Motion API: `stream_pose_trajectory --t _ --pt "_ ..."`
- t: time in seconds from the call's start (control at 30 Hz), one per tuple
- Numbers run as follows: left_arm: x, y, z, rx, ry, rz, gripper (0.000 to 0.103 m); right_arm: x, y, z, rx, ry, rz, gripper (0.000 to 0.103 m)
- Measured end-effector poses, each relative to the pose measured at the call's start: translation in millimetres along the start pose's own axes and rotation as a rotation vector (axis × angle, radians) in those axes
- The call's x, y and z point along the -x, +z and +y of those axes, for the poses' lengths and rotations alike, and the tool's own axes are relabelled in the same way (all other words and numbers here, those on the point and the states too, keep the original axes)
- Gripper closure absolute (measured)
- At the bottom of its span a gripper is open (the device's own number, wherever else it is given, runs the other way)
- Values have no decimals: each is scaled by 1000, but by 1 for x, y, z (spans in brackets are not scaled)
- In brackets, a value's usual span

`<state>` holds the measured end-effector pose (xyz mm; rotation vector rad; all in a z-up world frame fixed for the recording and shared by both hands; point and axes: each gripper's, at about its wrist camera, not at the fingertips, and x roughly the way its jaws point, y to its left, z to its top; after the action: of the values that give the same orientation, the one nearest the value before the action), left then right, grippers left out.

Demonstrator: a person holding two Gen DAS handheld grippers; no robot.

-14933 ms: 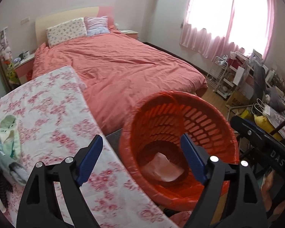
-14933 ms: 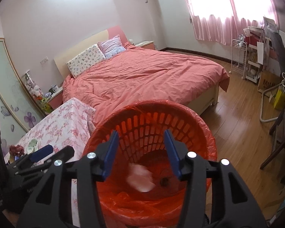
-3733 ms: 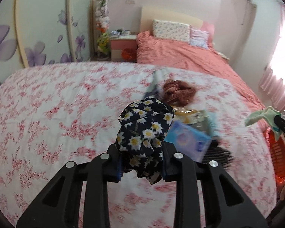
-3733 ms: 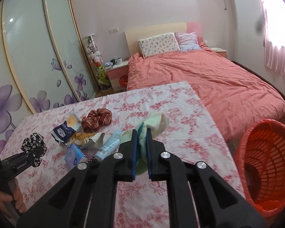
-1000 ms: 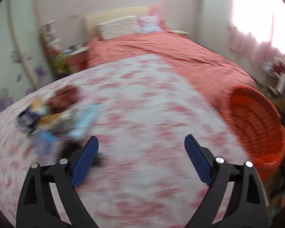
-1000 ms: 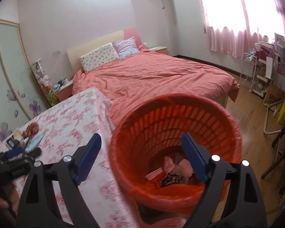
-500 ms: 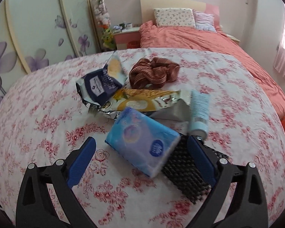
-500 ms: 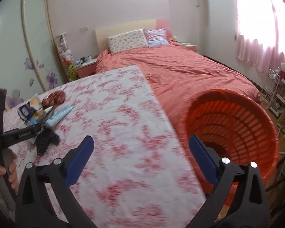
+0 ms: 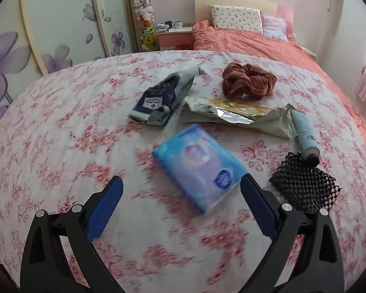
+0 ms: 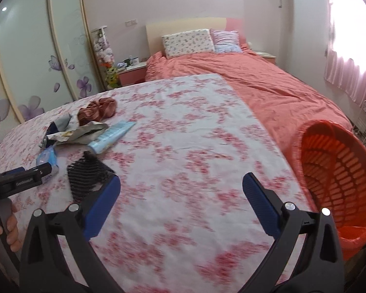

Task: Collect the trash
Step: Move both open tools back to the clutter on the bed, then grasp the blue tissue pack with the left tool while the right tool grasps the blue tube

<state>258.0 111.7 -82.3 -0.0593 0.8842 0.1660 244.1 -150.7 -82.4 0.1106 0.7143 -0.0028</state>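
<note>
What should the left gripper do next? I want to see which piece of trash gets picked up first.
Probably ease the left gripper forward and down over the blue tissue pack. Both grippers are open and empty, and that pack lies nearest, just ahead between the left fingers, apart from the foil wrappers beyond it.

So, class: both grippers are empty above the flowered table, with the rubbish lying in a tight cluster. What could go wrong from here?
1. The blue tissue pack lies nearest the open left gripper; it looks soft and may slip out.
2. The silver wrapper touches the blue tube, so one grab may drag both.
3. The brown scrunchie and black mesh piece may not be trash, yet could land in the orange basket.
</note>
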Motion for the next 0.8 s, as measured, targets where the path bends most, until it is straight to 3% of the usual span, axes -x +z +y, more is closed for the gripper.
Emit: stream_pose_trajectory --t 0.23,0.5,0.6,0.77,0.8 --pt "3 8 8 63 -56 -21 7 -28 27 41 -19 94 37 6" --pt "2 8 13 57 -52 -20 7 -76 41 89 9 139 150 19" --pt "1 5 17 46 -36 -20 7 -93 36 93 31 128 208 39" --pt "-2 5 16 54 -54 -12 7 -87 35 73 22 114 198 77" --pt "-3 6 14 55 -57 -10 7 -85 35 66 14 87 194 77"
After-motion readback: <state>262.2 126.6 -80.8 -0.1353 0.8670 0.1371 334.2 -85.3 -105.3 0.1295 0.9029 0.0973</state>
